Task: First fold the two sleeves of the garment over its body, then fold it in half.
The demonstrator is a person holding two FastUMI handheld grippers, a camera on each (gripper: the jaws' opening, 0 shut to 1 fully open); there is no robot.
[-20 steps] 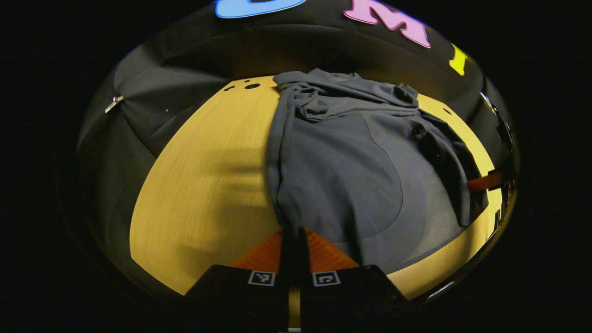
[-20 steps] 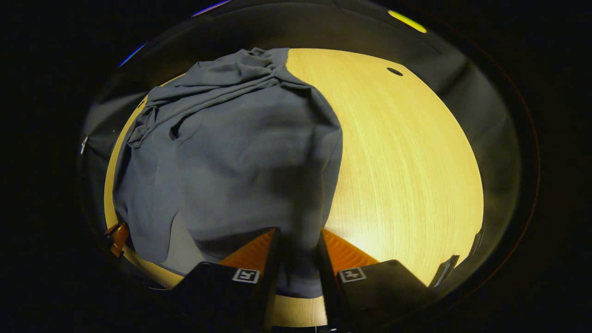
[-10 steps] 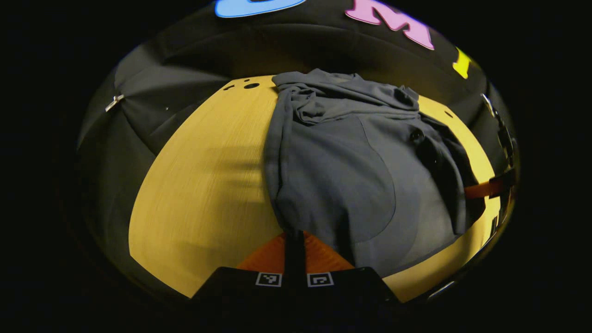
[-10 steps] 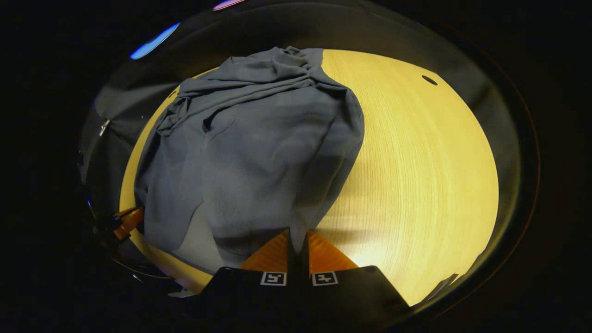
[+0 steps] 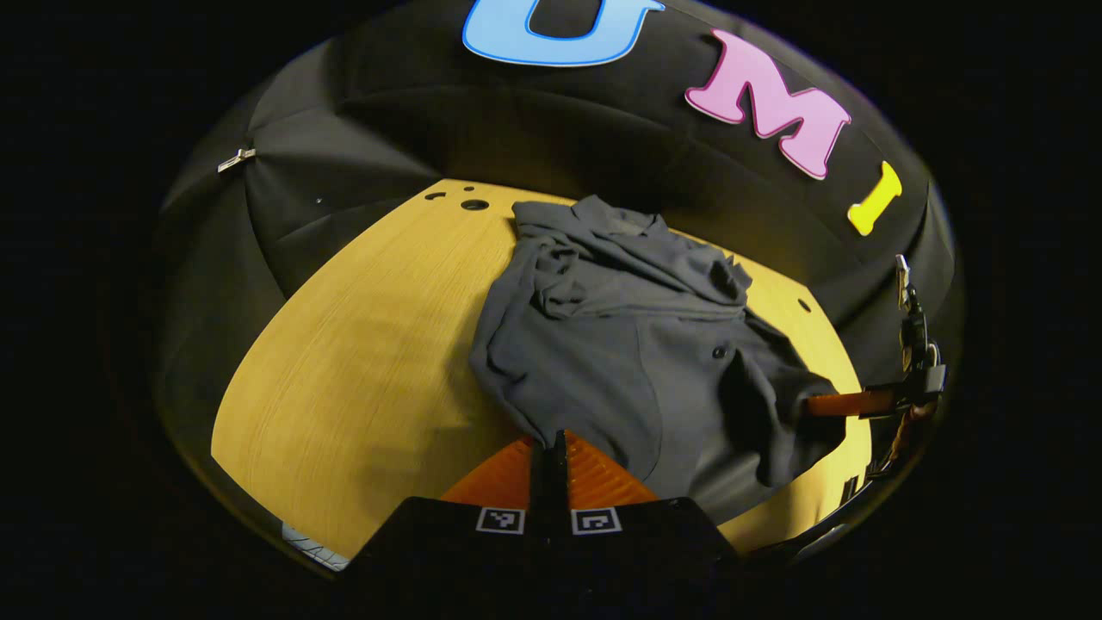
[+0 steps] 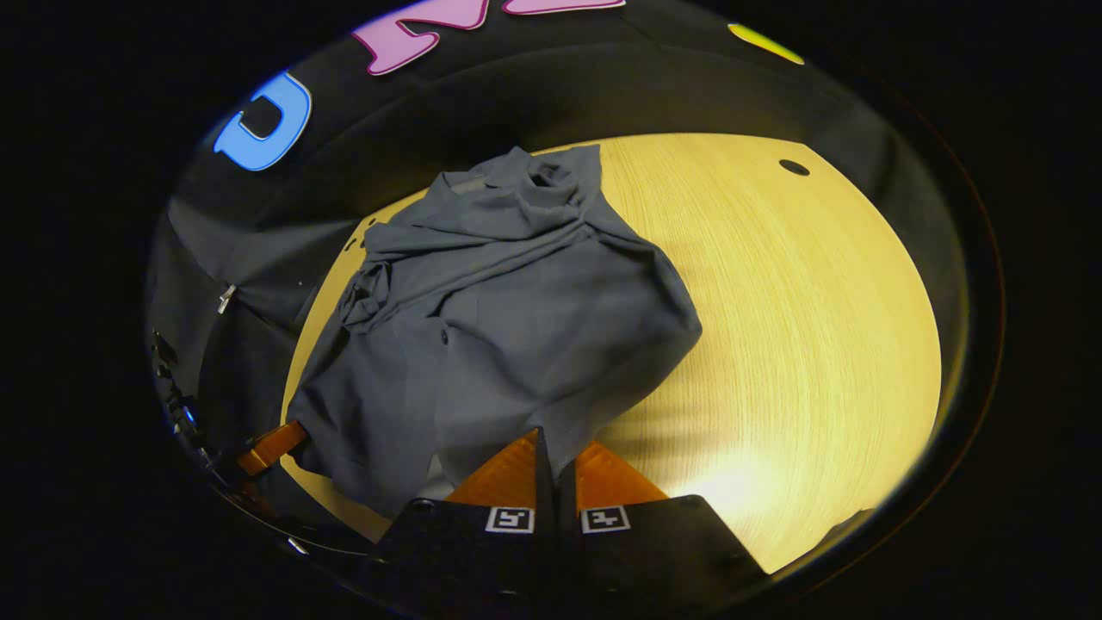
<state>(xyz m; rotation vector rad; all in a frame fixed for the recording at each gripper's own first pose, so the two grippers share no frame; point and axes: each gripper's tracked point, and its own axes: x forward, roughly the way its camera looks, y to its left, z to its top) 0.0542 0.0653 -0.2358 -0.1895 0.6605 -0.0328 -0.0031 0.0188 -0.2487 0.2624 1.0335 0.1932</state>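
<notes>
left gripper (image 5: 548,443) pinching garment (image 5: 603,344) hem; right gripper (image 6: 554,448) likewise; table (image 6: 775,301)

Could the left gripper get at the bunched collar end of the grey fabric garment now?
Probably not: the left gripper is shut on the near hem of the garment; the collar end lies across the wooden table.

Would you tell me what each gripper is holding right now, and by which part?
Both hold the grey garment by its near hem: the left gripper at one corner, the right gripper at the other, jaws closed on the fabric.
</notes>
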